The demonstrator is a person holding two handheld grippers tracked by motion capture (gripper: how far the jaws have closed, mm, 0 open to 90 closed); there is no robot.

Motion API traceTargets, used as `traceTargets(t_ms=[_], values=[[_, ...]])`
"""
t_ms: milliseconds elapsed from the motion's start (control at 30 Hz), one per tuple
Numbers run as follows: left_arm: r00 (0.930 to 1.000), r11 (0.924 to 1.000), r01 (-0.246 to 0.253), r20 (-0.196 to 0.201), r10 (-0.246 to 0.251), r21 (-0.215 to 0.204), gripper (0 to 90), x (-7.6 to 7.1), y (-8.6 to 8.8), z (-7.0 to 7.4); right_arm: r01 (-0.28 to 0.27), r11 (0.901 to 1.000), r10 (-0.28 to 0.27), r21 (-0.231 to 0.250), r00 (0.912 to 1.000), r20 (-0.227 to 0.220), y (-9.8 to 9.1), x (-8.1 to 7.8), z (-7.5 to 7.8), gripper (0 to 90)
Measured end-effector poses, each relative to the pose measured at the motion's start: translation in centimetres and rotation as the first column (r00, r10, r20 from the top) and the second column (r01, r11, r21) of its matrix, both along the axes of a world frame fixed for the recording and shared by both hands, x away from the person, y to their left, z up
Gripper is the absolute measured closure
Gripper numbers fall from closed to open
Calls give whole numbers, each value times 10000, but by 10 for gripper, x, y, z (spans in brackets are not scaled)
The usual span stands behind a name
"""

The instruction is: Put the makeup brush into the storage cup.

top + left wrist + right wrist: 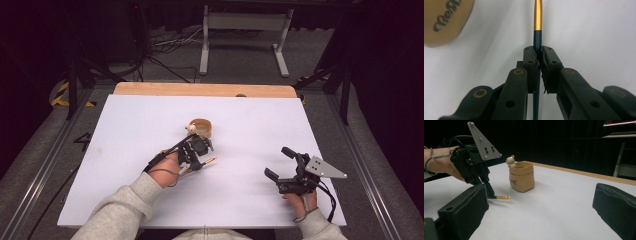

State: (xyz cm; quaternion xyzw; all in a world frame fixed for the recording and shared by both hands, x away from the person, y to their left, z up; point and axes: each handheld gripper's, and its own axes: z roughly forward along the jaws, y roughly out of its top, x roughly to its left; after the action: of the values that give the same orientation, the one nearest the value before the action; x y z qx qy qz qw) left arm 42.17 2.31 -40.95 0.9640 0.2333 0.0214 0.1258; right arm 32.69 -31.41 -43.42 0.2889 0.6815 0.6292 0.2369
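A dark teal pen with a gold end (pixel 538 15) lies low over the white table, and my left gripper (pixel 537 50) is shut on its barrel. In the high view this gripper (pixel 196 161) sits just in front of a small tan pouch (pixel 201 129), with the pen's gold end (pixel 210 161) pointing right. The pouch (pixel 522 177) stands upright, and a small bear-headed topper (pixel 510 161) pokes out at its rim. My right gripper (pixel 278 162) hovers at the right of the table, open and holding nothing. Its pads (pixel 466 212) are spread wide.
The white sheet (pixel 250 115) covers most of the wooden table, whose bare strip (pixel 205 89) shows at the far edge. Beyond it are a white desk frame (pixel 245 30) and cables on the floor.
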Motion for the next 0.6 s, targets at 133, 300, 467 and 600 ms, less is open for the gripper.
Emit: traceTargets(t_ms=[133,300,467,600], values=[[9999,9992,-58,159,64,-398,823,-1,1,6,-5,10000,5,11,10000,-3,0,0,0,3],[9995,9955,-111,299,140,-939,823,-2,3,15,-13,10000,13,8,10000,-4,0,0,0,3],[9976,9829,-157,635,278,-1833,823,-2,8,22,-33,10000,33,80,10000,-17,1,0,0,3],[9943,9684,-212,962,464,-2484,823,-3,13,30,-47,9999,47,103,10000,8,0,0,0,4]])
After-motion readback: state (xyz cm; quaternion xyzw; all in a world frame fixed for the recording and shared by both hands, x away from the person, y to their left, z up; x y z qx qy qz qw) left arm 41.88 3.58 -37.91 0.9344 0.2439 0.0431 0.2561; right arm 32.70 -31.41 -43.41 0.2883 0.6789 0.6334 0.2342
